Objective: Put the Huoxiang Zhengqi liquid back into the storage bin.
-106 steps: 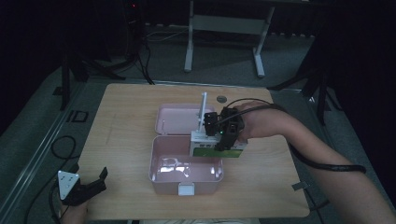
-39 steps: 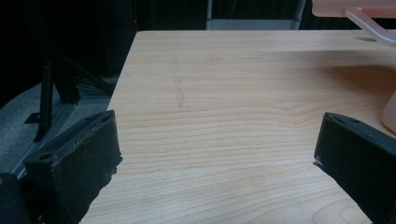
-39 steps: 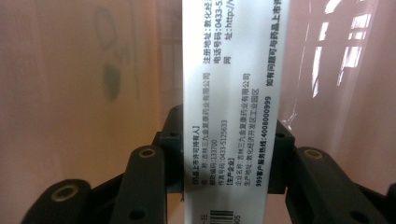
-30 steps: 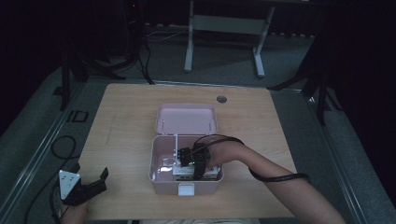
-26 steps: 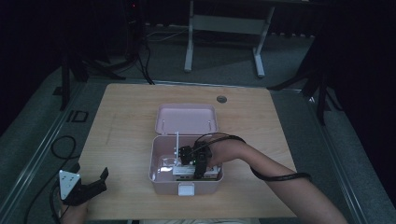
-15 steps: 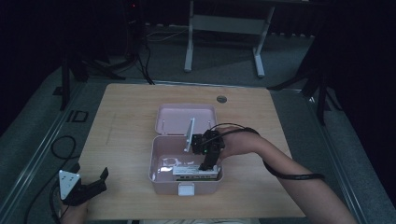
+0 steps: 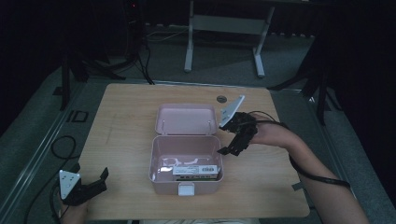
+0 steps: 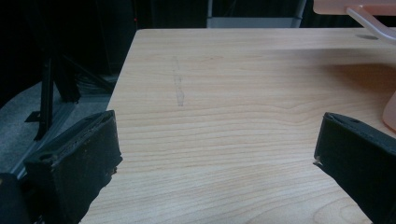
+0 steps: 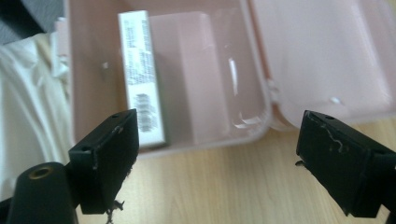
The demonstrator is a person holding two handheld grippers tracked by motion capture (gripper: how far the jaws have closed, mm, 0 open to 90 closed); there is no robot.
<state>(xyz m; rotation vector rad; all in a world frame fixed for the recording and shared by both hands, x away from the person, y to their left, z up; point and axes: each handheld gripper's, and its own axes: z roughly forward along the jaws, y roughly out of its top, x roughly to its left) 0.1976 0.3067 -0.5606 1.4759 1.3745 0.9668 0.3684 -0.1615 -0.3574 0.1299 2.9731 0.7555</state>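
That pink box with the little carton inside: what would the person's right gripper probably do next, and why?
Probably reach to the raised lid and tip it shut. The carton already lies flat inside the pink box, and the right gripper, whose jaws have just been opening, hangs empty beside the box's right wall. The left gripper sits open at the table's near left corner, far from the box.

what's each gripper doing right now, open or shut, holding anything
left gripper: open, holding nothing, over bare table.
right gripper: jaws just opened, nothing between them; the small carton lies in the pink box.
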